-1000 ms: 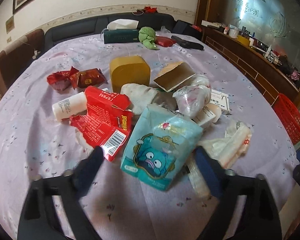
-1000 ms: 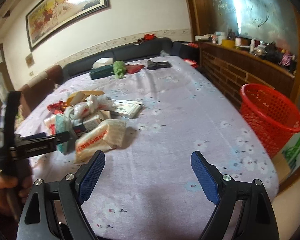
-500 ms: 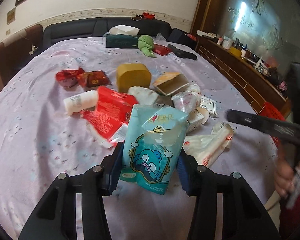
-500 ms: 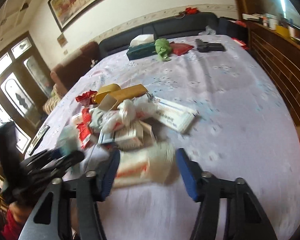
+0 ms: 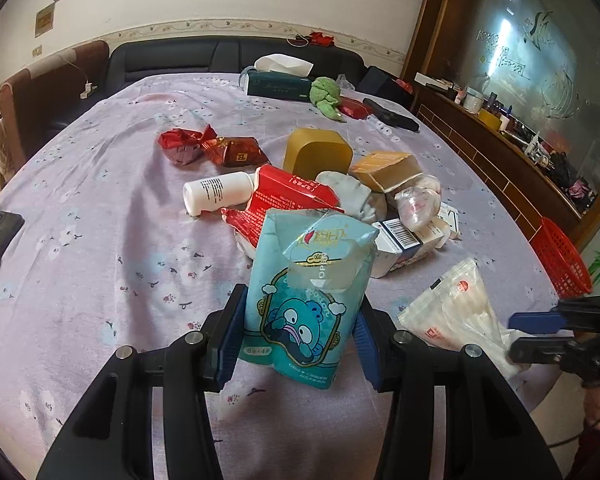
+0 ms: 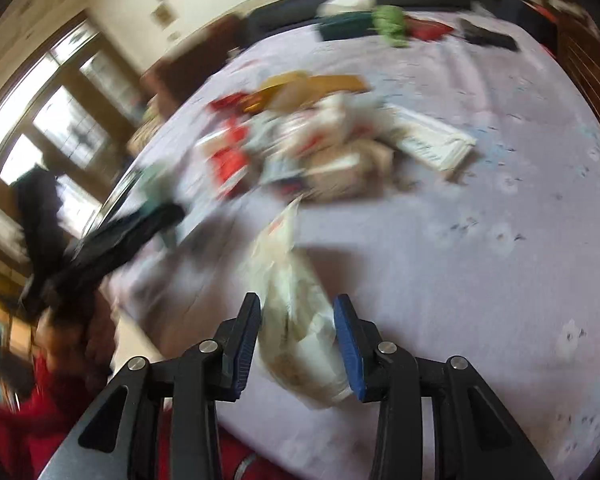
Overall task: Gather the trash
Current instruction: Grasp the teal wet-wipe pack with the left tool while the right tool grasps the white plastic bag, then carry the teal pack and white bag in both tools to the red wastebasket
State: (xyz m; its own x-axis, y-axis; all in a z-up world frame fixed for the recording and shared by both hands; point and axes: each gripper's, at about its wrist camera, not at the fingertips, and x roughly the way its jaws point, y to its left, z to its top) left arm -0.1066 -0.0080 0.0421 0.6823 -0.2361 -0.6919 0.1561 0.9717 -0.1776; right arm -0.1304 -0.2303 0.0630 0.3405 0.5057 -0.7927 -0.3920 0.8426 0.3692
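Left gripper (image 5: 300,340): fingers (image 5: 230,338) clamped on the teal tissue pack (image 5: 306,292), one pad on each side. Its jaws closed within the last second and now stand steady. Pack is upright between them, lifted clear of the surface (image 5: 100,240), near the near edge.

Right gripper (image 6: 298,344): fingers (image 6: 246,340) have just been closing around the white bag (image 6: 300,320); both pads sit against it, so it's gripped. In the left wrist view the same bag (image 5: 456,312) lies near the surface's near-right edge, pinched at its near end by the right gripper's fingers (image 5: 536,322). Right wrist view is motion-blurred, so fine detail there is unreadable.

Rest of the trash sits in a pile mid-surface:
- white bottle (image 5: 216,192) on its side, left of pile
- red carton (image 5: 284,200) touching the bottle, just behind the tissue pack
- yellow tub (image 5: 318,154) behind the carton
- brown box (image 5: 388,166) right of the tub
- barcode box (image 5: 400,244) right of the tissue pack
- two red wrappers (image 5: 212,148) apart from the pile, toward the far left

Red basket (image 5: 560,260) stands off the surface's right edge.
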